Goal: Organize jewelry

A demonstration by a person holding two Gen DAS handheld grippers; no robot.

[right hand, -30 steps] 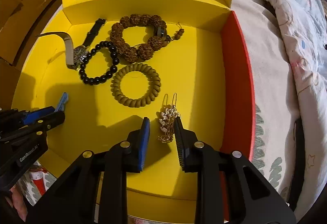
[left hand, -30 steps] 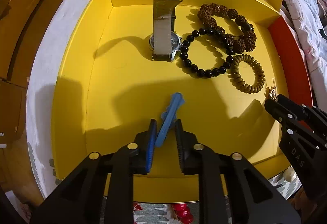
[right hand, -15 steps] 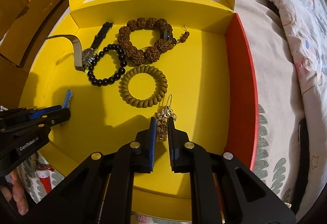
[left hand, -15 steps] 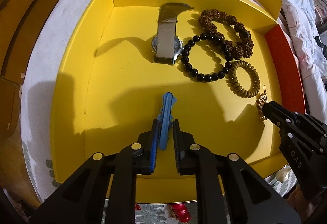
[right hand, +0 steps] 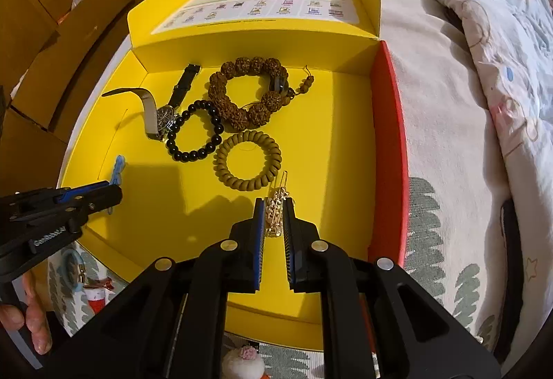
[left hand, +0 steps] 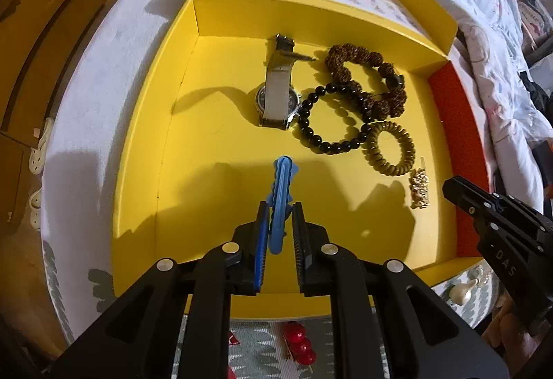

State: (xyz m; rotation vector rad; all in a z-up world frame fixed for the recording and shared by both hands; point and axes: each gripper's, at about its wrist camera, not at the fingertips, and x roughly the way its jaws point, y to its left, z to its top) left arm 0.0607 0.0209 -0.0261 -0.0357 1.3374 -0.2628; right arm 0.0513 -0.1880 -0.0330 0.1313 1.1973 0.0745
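A yellow box [left hand: 145, 171] [right hand: 103, 137] lies open on the bed. My left gripper [left hand: 279, 213] is shut on a blue hair clip [left hand: 281, 192], held over the box's near left; it also shows in the right wrist view [right hand: 117, 171]. My right gripper [right hand: 274, 209] is shut on a gold hair clip [right hand: 276, 209], over the near right of the box; the clip shows in the left wrist view [left hand: 420, 185]. In the box lie a watch [left hand: 276, 95], a black bead bracelet [left hand: 331, 123], a brown seed bracelet [left hand: 366, 78] and an olive coil hair tie [left hand: 389, 147].
The box's lid [right hand: 269, 5] stands up at the far side, with a red wall [right hand: 390, 137] on the right. Red beads [left hand: 297, 344] and other small items lie on the patterned cloth before the box. A quilt [right hand: 484, 16] lies to the right, wooden furniture [left hand: 34, 16] to the left.
Both grippers closed on their clips: the left on the blue clip, the right on the gold clip. Both have lifted and drawn back, so the box looks smaller.
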